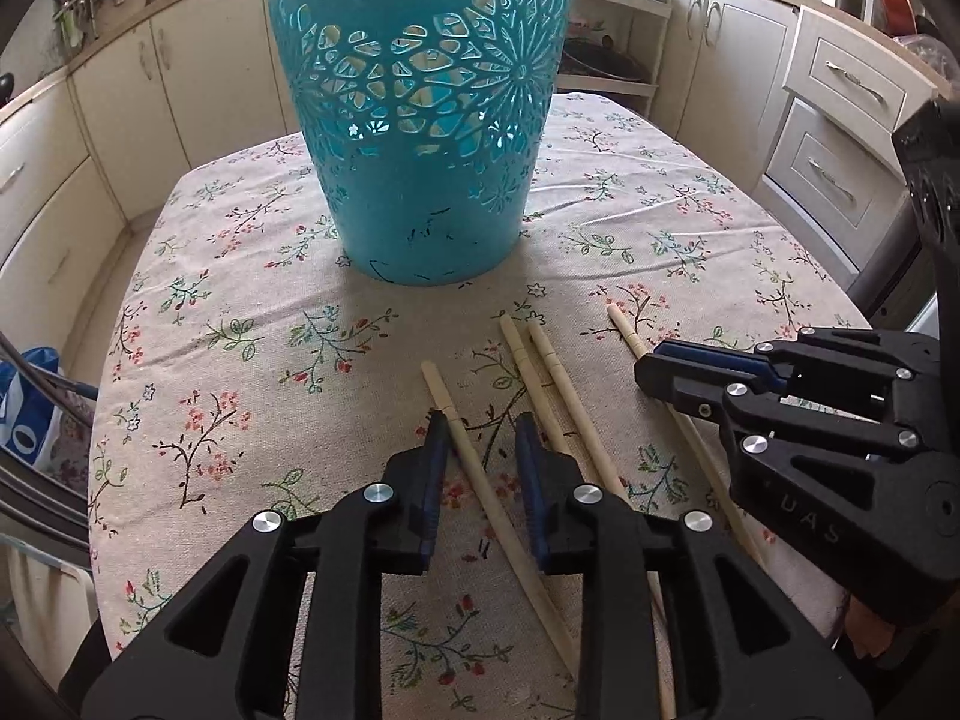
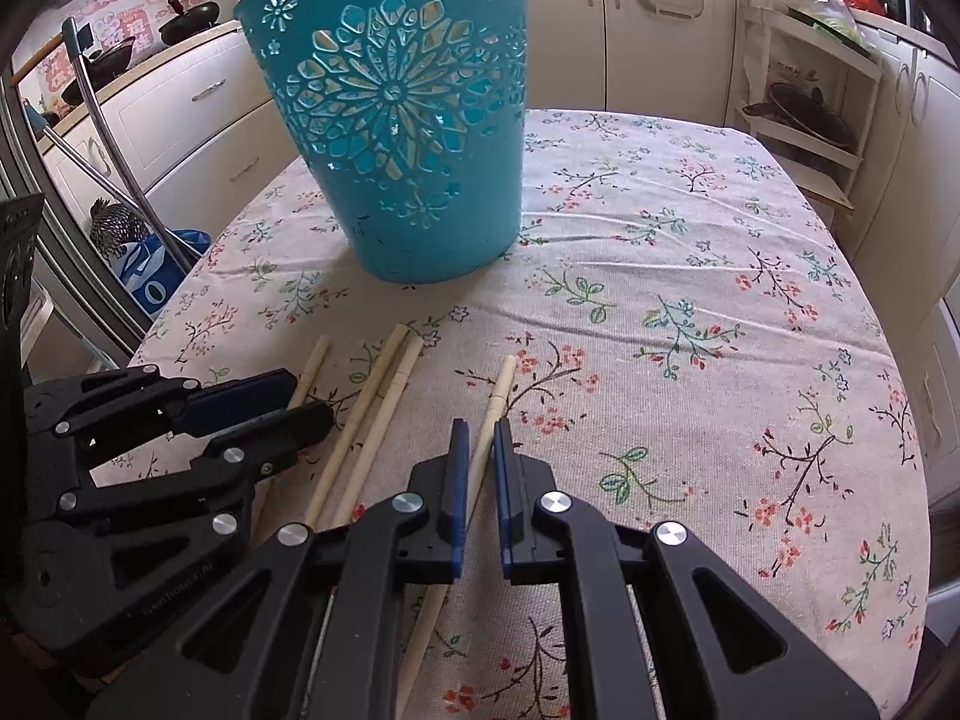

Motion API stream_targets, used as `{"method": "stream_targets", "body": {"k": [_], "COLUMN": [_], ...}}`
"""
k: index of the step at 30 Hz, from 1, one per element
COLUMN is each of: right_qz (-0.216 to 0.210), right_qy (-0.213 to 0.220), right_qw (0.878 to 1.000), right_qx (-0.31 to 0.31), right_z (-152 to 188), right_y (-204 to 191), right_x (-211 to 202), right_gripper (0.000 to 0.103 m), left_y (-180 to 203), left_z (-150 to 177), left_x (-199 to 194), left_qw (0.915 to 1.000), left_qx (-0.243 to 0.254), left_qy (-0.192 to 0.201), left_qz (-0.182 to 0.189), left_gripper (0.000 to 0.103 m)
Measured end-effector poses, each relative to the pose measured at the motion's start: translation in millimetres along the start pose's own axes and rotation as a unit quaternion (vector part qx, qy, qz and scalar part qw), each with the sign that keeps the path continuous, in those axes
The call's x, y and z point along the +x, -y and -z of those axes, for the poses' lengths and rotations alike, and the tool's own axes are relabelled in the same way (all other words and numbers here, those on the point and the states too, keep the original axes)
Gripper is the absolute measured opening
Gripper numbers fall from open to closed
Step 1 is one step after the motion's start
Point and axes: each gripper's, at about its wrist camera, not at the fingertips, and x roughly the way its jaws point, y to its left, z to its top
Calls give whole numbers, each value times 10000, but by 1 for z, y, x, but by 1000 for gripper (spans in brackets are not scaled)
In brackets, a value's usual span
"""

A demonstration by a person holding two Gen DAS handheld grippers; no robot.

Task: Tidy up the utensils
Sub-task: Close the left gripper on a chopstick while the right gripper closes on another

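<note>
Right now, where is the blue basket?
The blue basket stands upright on the flowered tablecloth, at the far end of the table in both wrist views, just beyond the tips of the four chopsticks lying in front of the grippers.

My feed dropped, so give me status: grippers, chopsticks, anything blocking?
Left gripper open astride the leftmost chopstick. Right gripper shut on the rightmost chopstick. Two more lie between. Path to the basket clear.
</note>
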Motion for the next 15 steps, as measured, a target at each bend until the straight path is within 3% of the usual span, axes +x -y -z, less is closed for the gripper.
{"method": "stream_targets", "body": {"k": [15], "right_qz": [-23], "right_qy": [26], "right_qw": [10000], "right_qx": [-5], "right_z": [1], "right_y": [1], "right_x": [0], "right_gripper": [9], "left_y": [3], "left_z": [-1], "left_x": [2], "left_qw": [10000], "left_qx": [88], "left_qy": [18], "left_qz": [-38], "left_gripper": [29]}}
